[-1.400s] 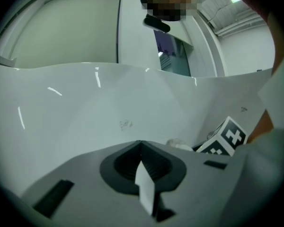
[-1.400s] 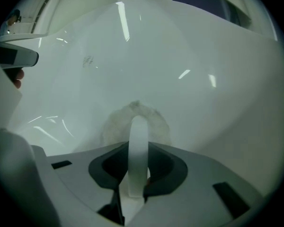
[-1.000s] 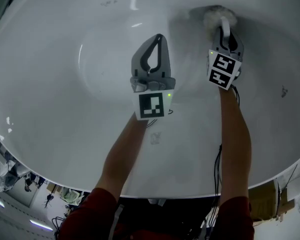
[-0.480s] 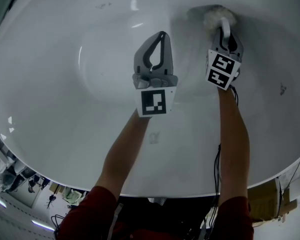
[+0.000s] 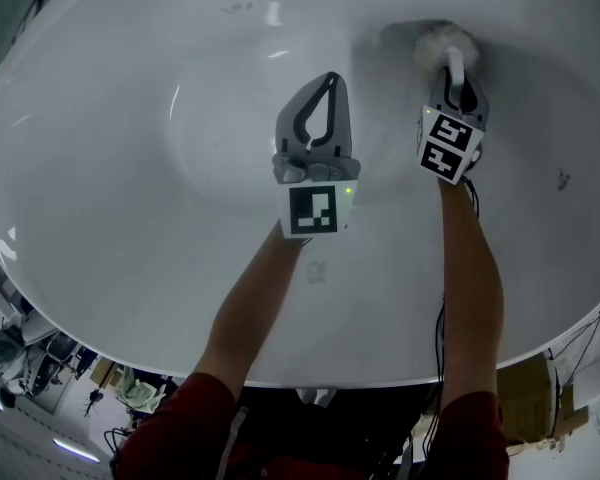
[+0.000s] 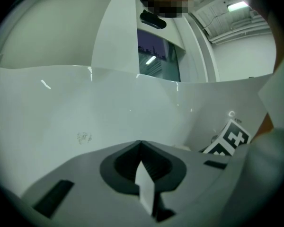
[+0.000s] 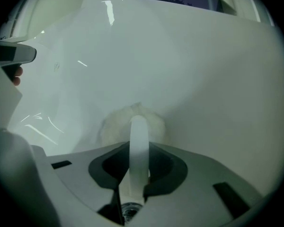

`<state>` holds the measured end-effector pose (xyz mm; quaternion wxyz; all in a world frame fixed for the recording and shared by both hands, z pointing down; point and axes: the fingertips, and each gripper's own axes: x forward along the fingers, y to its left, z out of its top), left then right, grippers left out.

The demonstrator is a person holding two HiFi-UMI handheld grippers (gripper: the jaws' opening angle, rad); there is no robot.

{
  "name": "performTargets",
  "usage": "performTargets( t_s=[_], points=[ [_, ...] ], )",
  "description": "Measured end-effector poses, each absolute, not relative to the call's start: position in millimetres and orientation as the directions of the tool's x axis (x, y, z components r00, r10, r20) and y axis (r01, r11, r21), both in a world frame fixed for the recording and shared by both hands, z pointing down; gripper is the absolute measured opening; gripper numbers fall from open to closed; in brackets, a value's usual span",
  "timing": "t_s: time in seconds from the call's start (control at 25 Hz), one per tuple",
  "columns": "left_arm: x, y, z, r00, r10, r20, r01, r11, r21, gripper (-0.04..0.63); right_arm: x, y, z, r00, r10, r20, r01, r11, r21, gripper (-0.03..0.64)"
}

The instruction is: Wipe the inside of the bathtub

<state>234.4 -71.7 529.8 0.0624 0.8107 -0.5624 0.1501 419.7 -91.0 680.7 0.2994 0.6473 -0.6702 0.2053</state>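
Observation:
The white bathtub (image 5: 110, 168) fills the head view, and both arms reach down into it. My right gripper (image 5: 455, 66) is shut on the white handle (image 7: 138, 145) of a fluffy white brush head (image 5: 442, 40), which presses against the far tub wall (image 7: 203, 79). In the right gripper view the brush head (image 7: 112, 126) sits just past the jaws. My left gripper (image 5: 330, 78) hovers over the tub's middle, left of the right one. Its jaws are shut, tips meeting (image 6: 140, 144), and they hold nothing.
Small dark smudges mark the tub surface at the far left (image 5: 237, 8), at the right (image 5: 560, 178) and near my left forearm (image 5: 315, 271). The near rim (image 5: 280, 383) curves across the bottom. A cluttered floor (image 5: 40, 368) lies beyond it.
Both grippers have drifted slightly to the right in the head view. The brush head stays pressed on the far wall. Neither gripper's jaws have changed.

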Motion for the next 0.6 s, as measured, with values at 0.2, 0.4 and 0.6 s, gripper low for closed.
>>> performTargets(
  t_s=[0.2, 0.4, 0.6],
  points=[
    [224, -62, 498, 0.324, -0.898, 0.298, -0.933, -0.356, -0.058, 0.017, 409, -71, 654, 0.014, -0.738, 0.675, -0.99, 0.083, 0.112, 0.095],
    [202, -54, 451, 0.329, -0.904, 0.274, -0.931, -0.359, -0.067, 0.017, 388, -49, 611, 0.022, -0.733, 0.68, -0.992, 0.071, 0.108, 0.095],
    [168, -40, 398, 0.327, -0.915, 0.235, -0.936, -0.348, -0.052, 0.017, 347, -34, 554, 0.009, -0.75, 0.661, -0.993, 0.07, 0.093, 0.095]
  ],
)
